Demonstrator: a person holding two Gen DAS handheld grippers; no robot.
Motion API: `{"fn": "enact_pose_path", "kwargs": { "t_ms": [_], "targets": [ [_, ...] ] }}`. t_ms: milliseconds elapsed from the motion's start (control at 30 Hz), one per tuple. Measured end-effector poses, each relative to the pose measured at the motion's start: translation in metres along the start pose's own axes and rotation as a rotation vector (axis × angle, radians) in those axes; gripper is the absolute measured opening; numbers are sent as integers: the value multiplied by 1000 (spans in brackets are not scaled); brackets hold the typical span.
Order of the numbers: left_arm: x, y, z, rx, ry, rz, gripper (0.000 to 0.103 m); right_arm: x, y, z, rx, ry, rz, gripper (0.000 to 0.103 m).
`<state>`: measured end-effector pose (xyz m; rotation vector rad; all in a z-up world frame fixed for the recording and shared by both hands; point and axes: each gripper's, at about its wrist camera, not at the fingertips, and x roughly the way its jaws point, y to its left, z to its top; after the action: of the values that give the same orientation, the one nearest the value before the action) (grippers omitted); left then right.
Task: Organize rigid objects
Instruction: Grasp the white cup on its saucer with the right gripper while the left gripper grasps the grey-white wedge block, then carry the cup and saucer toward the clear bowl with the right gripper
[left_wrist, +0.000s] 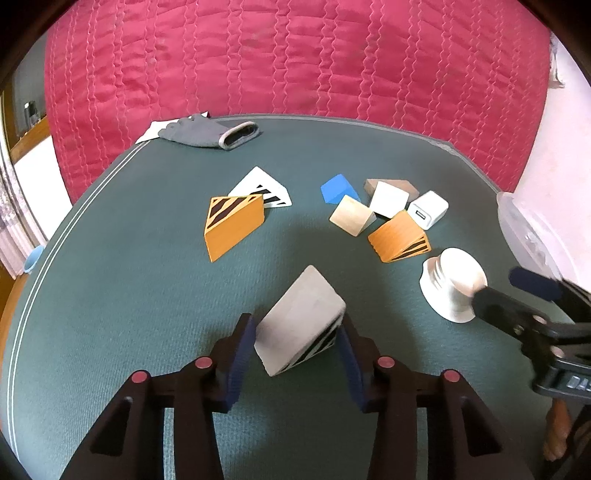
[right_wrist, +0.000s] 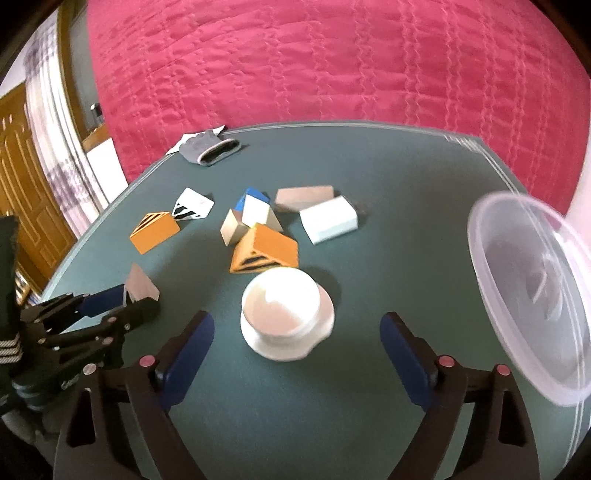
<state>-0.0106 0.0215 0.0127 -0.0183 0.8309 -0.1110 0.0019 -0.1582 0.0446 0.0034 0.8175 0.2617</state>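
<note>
Partial white lettering, seemingly "DA" before the frame edge cuts it off, marks the black body of the right gripper (left_wrist: 496, 291), seen well to the right of the left jaws. Faint embossed characters on the left gripper (right_wrist: 127, 301) body in the right wrist view are too blurred to read.

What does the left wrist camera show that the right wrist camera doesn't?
Only the left wrist view shows the left gripper with its jaws closed on the white striped wedge, and the charger's USB port.

Only the right wrist view shows the whole rim of the clear plastic container and the right gripper open around the white knob-shaped piece.

Both show the green table, the grey glove and the orange wedges.
</note>
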Motion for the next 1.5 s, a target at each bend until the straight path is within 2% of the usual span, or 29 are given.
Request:
{"fn": "enact_pose_path", "kwargs": {
  "t_ms": [167, 233, 367, 400, 833, 1000, 1500],
  "targets": [
    [-1, -2, 0, 8, -7, -1, 45, 18, 4, 4, -12, 35, -9, 72],
    [-1, -1, 0, 5, -8, -3, 45, 25, 3, 1, -8, 54, -12, 63],
    [-1, -2, 0, 5, -9, -3, 45, 23, 3, -1, -13, 36, -20, 57],
    [-1, -2, 0, 4, -9, -2, 45, 21, 3, -1, -13, 30, -16, 53],
    [4, -2, 3, -8, 2, 1, 48, 4, -5, -2, 30, -23, 7, 53],
    [-1, -5, 2, 3, -18, -7, 41, -2, -9, 0, 42, -40, 13, 53],
    [-9, -16, 5, 24, -34, -2, 34, -38, -50, -4, 113, -112, -45, 53]
  ]
}}
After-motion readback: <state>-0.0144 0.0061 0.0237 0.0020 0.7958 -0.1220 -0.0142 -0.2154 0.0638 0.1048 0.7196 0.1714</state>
